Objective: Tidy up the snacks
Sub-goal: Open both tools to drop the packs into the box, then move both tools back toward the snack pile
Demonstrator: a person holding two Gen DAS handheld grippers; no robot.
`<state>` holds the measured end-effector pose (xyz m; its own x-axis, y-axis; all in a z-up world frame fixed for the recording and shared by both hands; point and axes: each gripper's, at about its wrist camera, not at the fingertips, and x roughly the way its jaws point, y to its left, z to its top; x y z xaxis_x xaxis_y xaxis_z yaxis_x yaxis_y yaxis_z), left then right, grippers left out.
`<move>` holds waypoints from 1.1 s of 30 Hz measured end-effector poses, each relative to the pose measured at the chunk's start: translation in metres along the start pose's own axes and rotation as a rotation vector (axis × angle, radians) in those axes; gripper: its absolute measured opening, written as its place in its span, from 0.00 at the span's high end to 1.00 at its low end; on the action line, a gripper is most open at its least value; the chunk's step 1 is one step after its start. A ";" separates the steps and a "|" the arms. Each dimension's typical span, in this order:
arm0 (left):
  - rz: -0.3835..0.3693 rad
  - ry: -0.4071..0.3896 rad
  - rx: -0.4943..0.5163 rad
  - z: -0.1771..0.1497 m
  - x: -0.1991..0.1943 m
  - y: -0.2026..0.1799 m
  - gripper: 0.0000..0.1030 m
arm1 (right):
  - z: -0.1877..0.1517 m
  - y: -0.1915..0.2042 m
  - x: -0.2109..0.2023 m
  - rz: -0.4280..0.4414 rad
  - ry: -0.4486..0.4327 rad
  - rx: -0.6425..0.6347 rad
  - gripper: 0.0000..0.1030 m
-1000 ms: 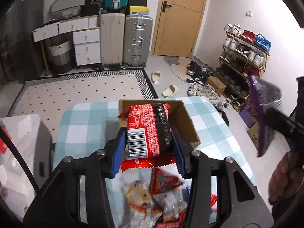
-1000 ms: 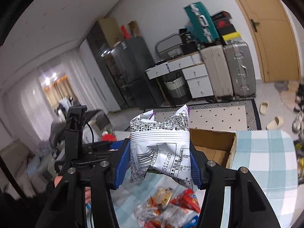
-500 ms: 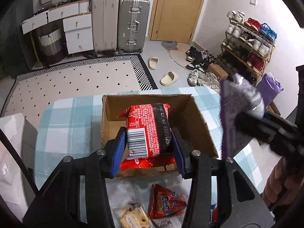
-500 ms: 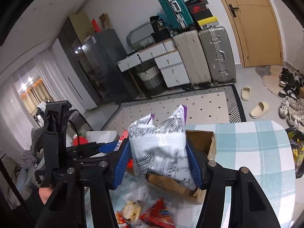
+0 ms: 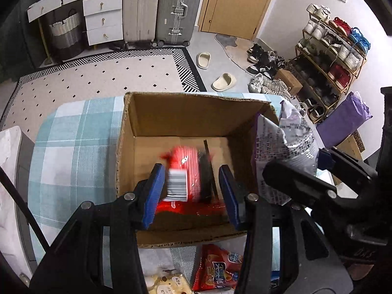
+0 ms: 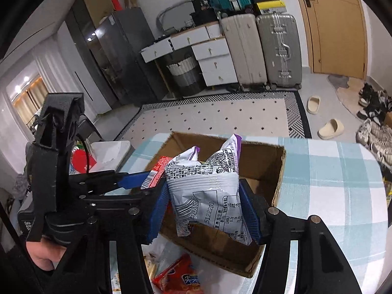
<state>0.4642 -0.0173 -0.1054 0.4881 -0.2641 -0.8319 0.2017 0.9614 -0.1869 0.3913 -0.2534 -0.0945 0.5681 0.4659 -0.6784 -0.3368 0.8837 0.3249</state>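
Hovering over the cardboard box (image 5: 186,112), a blurred red snack packet (image 5: 186,171) sits between the spread left gripper (image 5: 193,191); a white-and-purple bag (image 6: 208,191) is pinched by the right gripper (image 6: 204,210).

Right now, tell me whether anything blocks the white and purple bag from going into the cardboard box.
Nothing visible blocks it. The right gripper holds the white and purple bag over the open cardboard box, which has no lid. The left gripper with the red packet occupies the box's left side, close beside the bag.

Matt cardboard box (image 5: 186,115), glossy foil packet (image 6: 208,193), woven tablecloth (image 5: 73,147)
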 end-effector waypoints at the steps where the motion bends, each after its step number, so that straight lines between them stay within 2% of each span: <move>1: -0.003 0.006 -0.004 0.000 0.006 0.002 0.58 | -0.001 -0.001 0.003 0.006 0.005 0.012 0.44; 5: 0.013 0.052 -0.014 0.002 0.025 0.008 0.58 | -0.004 -0.013 0.013 0.034 0.025 0.075 0.42; 7: 0.021 0.048 -0.019 0.003 0.028 0.012 0.57 | -0.006 -0.015 0.014 0.032 0.029 0.081 0.35; 8: 0.024 0.038 -0.025 0.002 0.026 0.014 0.57 | -0.007 -0.015 0.015 0.025 0.032 0.076 0.34; 10: 0.028 0.015 -0.035 -0.003 0.017 0.018 0.52 | -0.007 -0.014 0.012 0.023 0.035 0.064 0.25; 11: 0.033 -0.004 -0.041 -0.006 0.011 0.020 0.46 | -0.007 -0.013 0.008 0.016 0.027 0.062 0.23; 15: 0.059 -0.101 -0.036 -0.024 -0.028 0.020 0.36 | -0.008 -0.014 -0.017 0.023 -0.028 0.084 0.22; 19: 0.103 -0.212 -0.034 -0.048 -0.071 0.012 0.24 | -0.018 -0.008 -0.053 0.057 -0.079 0.102 0.12; 22: 0.127 -0.291 -0.017 -0.066 -0.110 0.001 0.22 | -0.035 0.003 -0.085 0.075 -0.128 0.078 0.11; 26: 0.163 -0.350 0.005 -0.090 -0.156 -0.012 0.16 | -0.058 0.019 -0.126 0.113 -0.199 0.074 0.06; 28: 0.170 -0.377 -0.005 -0.103 -0.174 -0.017 0.11 | -0.068 0.025 -0.143 0.132 -0.229 0.069 0.06; 30: 0.175 -0.422 -0.030 -0.120 -0.194 -0.021 0.00 | -0.081 0.035 -0.165 0.135 -0.269 0.048 0.05; 33: 0.184 -0.492 -0.040 -0.149 -0.222 -0.028 0.00 | -0.102 0.046 -0.193 0.147 -0.337 0.014 0.01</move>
<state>0.2239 0.0259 0.0067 0.8554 -0.0860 -0.5108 0.0472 0.9950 -0.0884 0.1896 -0.3074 -0.0152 0.7308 0.5742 -0.3691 -0.4243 0.8057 0.4134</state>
